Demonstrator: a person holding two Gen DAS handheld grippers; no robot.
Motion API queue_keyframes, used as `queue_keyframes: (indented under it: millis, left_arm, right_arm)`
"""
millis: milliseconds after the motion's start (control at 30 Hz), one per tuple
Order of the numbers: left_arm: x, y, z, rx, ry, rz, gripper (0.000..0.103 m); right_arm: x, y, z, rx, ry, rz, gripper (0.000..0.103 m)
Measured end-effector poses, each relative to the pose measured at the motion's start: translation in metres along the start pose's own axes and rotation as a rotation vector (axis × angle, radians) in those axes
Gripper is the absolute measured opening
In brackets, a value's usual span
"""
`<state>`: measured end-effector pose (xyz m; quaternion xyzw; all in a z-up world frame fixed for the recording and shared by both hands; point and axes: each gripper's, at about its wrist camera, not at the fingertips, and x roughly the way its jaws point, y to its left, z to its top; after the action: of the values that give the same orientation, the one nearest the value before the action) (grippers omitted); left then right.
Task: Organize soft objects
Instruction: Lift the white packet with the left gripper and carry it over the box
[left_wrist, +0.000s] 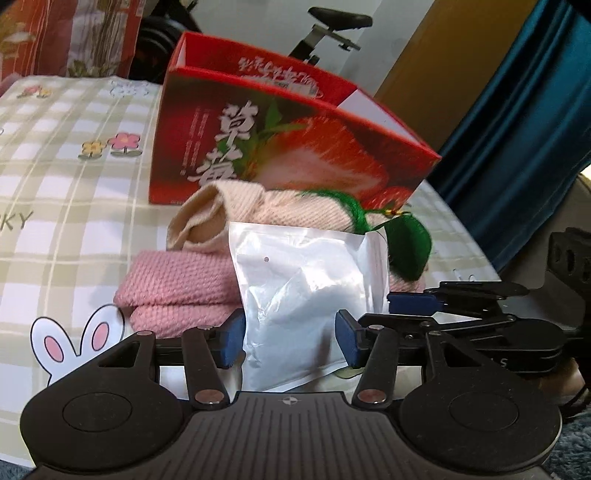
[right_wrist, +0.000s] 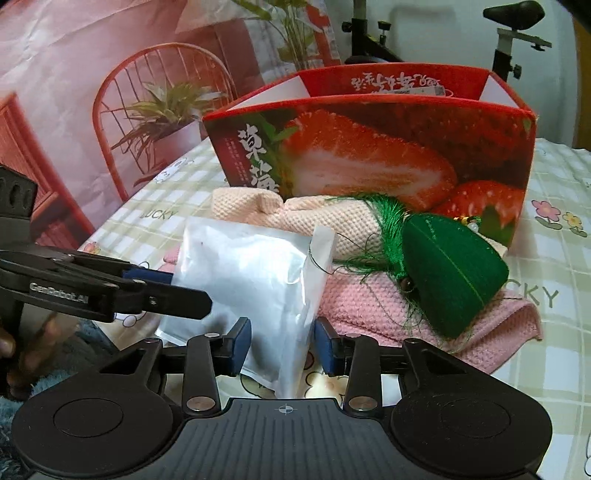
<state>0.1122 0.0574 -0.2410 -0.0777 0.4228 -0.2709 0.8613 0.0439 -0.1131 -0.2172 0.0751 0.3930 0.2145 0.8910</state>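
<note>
**Currently: Two-Gripper Pickup of the White Pouch**

Presently the left gripper (left_wrist: 290, 341) has its blue pads on either side of the white crinkled plastic pouch (left_wrist: 303, 295); the left pad touches the film, the right pad shows a slight gap, so a firm clamp cannot be confirmed. The right gripper (right_wrist: 282, 349) brackets the pouch's right edge (right_wrist: 258, 295) likewise, jaws partly closed, contact uncertain.

The pouch stands against a folded pink knitted towel (left_wrist: 177, 291), which carries a rolled cream knitted towel (left_wrist: 236, 218) and a green silk tasselled sachet (right_wrist: 450, 273).

Behind the stack stands the open red strawberry-printed cardboard box (right_wrist: 369, 158) on the checked tablecloth (left_wrist: 74, 184).

Judged step: securing the pouch. The next move calls for full pad closure, then a lift clearing the box rim.
</note>
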Motion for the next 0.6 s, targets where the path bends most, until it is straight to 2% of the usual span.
queue_keyframes:
  millis: [200, 600]
  left_arm:
    - [-0.01, -0.002, 0.01, 0.003, -0.022, -0.009, 0.054]
    - [-0.038, -0.029, 0.068, 0.062, -0.151, -0.021, 0.054]
  right_arm:
    - [-0.013, 0.0, 0.009, -0.009, -0.047, 0.006, 0.034]
    - [-0.042, -0.005, 0.064, -0.014, -0.18, 0.005, 0.035]
